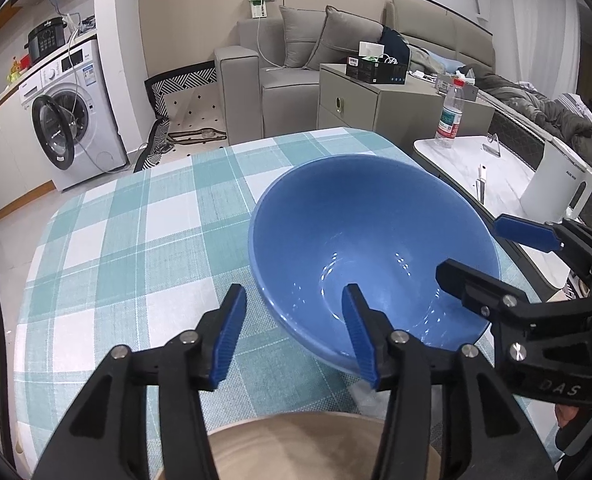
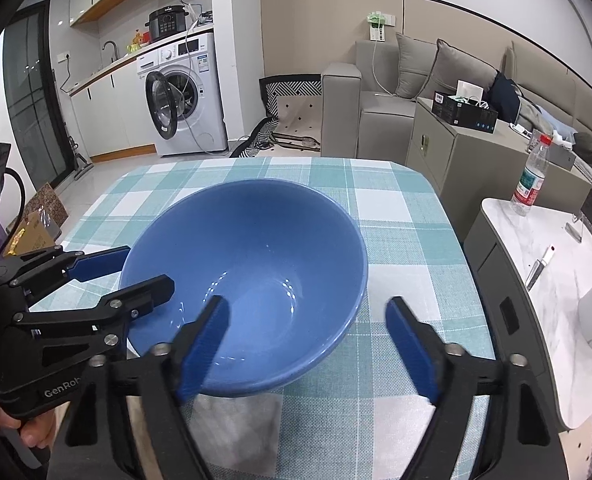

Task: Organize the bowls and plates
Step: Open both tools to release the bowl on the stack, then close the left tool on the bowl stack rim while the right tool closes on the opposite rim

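A blue bowl [image 1: 371, 252] sits tilted on the checked tablecloth [image 1: 136, 240]; it also shows in the right wrist view [image 2: 252, 280]. My left gripper [image 1: 296, 332] is open, its jaws straddling the bowl's near rim, one finger inside and one outside. My right gripper [image 2: 307, 344] is open, also straddling the rim on the bowl's other side. Each gripper shows in the other's view: the right gripper [image 1: 507, 256], the left gripper [image 2: 124, 276]. A tan dish [image 1: 319, 448] lies just below my left gripper.
A white side table [image 2: 555, 280] to the right holds a water bottle [image 2: 531, 176], a knife [image 2: 539, 268] and a white kettle [image 1: 559, 184]. A grey cabinet [image 1: 375, 104], sofa and washing machine [image 1: 72, 116] stand beyond the table.
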